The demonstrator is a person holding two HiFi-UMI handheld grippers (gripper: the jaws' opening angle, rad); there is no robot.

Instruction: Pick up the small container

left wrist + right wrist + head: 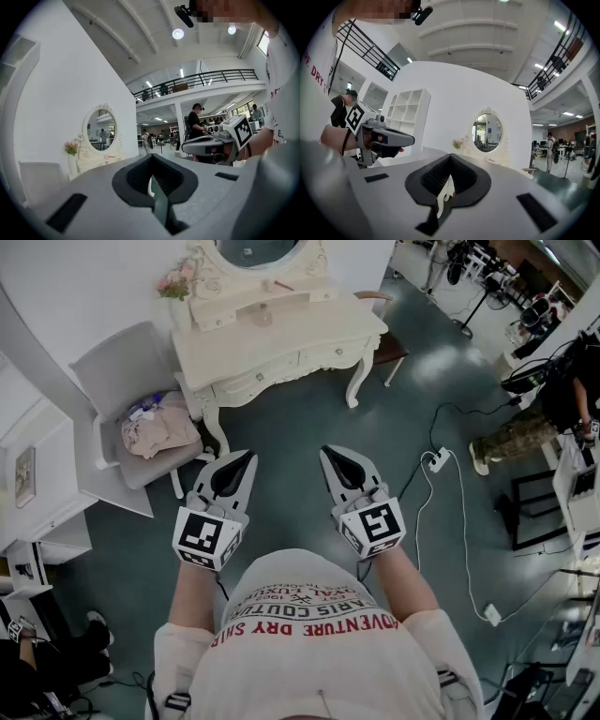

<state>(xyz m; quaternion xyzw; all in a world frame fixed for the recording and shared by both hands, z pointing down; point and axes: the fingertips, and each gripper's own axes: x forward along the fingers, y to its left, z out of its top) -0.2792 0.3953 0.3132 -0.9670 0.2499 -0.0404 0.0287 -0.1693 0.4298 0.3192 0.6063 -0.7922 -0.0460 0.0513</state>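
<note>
Head view: the left gripper and the right gripper are held level and side by side over the teal floor. Both point toward a cream dressing table and are well apart from it.
Left gripper fingers: closed together with the tips meeting. Nothing is between them.
Right gripper fingers: drawn together to a point in the same way. Only a thin slit shows behind the tips, and nothing is held.
Small container: too small to make out in any view. Its place, its long axis, the way it points and its look cannot be told.
Tabletop: pale and carved, on curved legs. An oval mirror stands at the back, and a bunch of pink flowers is at the left end.
Chair: a grey chair stands just left of the dressing table. A pinkish bundle of cloth lies on its seat.
Floor: a white power strip with a trailing cable lies to the right of the right gripper.
Left gripper view: the mirror and flowers show at the left beyond the closed fingers, and the right gripper is at the right.
Right gripper view: a white shelf unit stands against the wall to the left of the mirror.
Wearer: a white printed T-shirt fills the bottom of the head view.
</note>
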